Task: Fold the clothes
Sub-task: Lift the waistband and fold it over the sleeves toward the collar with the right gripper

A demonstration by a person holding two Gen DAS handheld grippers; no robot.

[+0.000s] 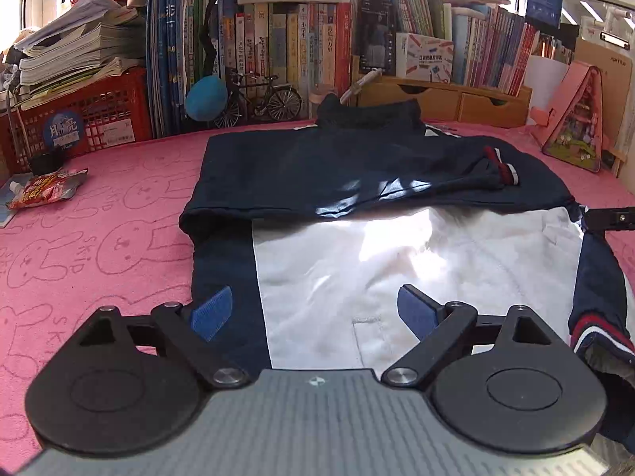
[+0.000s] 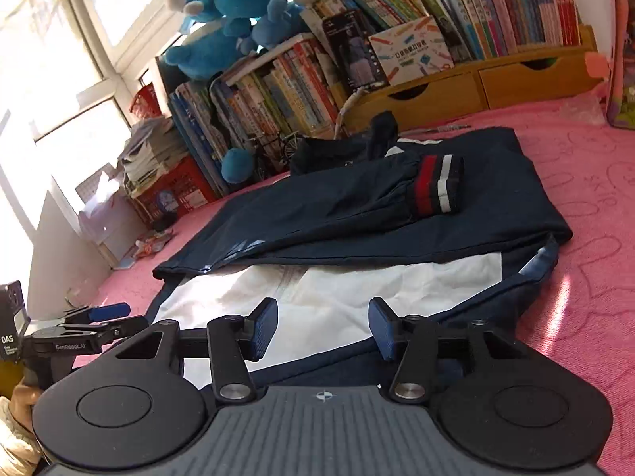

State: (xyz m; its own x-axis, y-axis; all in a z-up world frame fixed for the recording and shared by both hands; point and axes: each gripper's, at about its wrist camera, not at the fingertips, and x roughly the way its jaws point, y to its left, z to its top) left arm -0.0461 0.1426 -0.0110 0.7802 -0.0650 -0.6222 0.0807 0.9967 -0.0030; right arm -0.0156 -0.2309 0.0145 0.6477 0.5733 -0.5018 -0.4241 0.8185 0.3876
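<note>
Flat lies the navy-and-white jacket [image 1: 357,198] — sleeves folded in — both grippers' fingers [image 1: 212,313] released.

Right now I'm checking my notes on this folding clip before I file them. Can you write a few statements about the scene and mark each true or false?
1. The jacket lies on a pink cloth printed with rabbits. True.
2. The left gripper is clamped on a sleeve. False: its jaws stand open over the white panel, gripping nothing.
3. A sleeve with a striped cuff lies folded across the navy upper part. True.
4. The right gripper holds the collar. False: its jaws are open and empty, above the jacket's near edge.
5. The jacket is all red. False: it is navy and white.
6. Books stand behind the jacket. True.
</note>
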